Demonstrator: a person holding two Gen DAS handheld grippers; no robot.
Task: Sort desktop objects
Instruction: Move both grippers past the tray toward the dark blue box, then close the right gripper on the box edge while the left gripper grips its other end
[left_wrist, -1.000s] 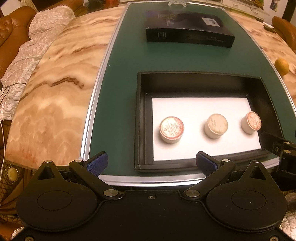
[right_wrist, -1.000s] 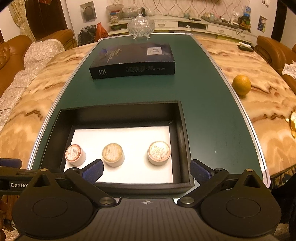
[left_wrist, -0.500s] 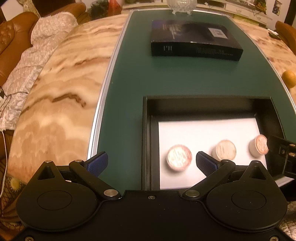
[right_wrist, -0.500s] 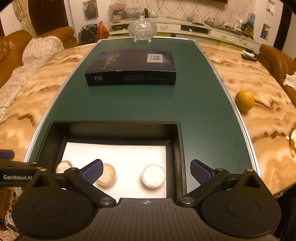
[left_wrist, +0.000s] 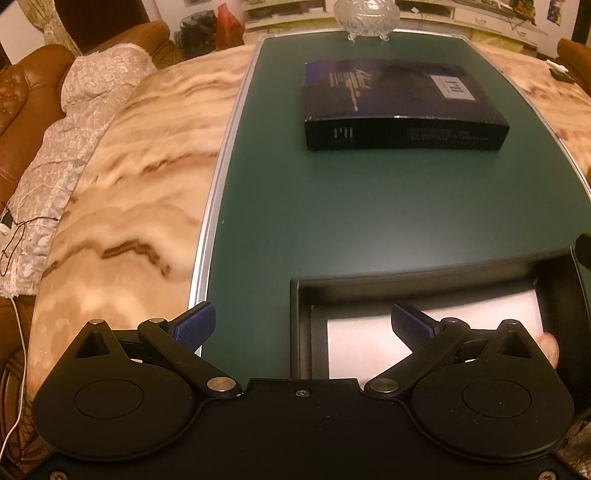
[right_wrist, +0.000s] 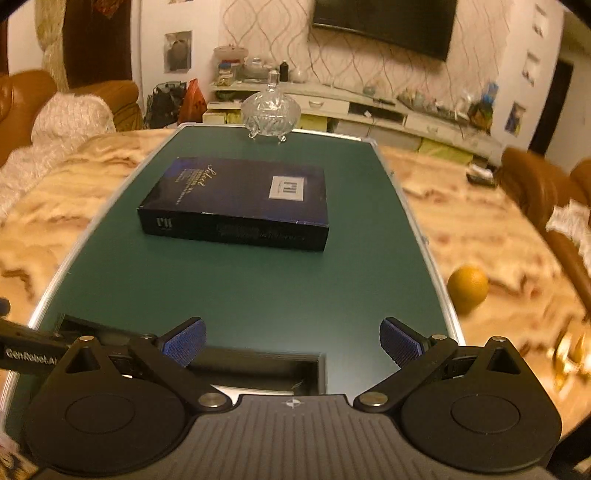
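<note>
An open black box tray (left_wrist: 306, 325) with a white liner (left_wrist: 354, 343) sits near the front edge of the green table top; only its far corner (right_wrist: 310, 363) shows in the right wrist view. One small round cup (left_wrist: 550, 345) peeks out beside the left gripper's right finger; the other cups are hidden. A closed dark box lid (left_wrist: 402, 103) lies farther back, also in the right wrist view (right_wrist: 240, 201). My left gripper (left_wrist: 301, 325) is open and empty above the tray's near left side. My right gripper (right_wrist: 291, 341) is open and empty above the tray's far edge.
A glass candy dish (right_wrist: 269, 112) stands at the far end of the green panel (right_wrist: 236, 280). An orange (right_wrist: 468, 290) lies on the marble (left_wrist: 122, 206) at the right. Leather sofas flank the table. The left gripper's body (right_wrist: 26, 350) pokes in at lower left.
Both grippers have pulled back and tilted up. The tray and cups have slid down to the bottom of both views and the lid and dish have come into fuller view. Both stay open.
</note>
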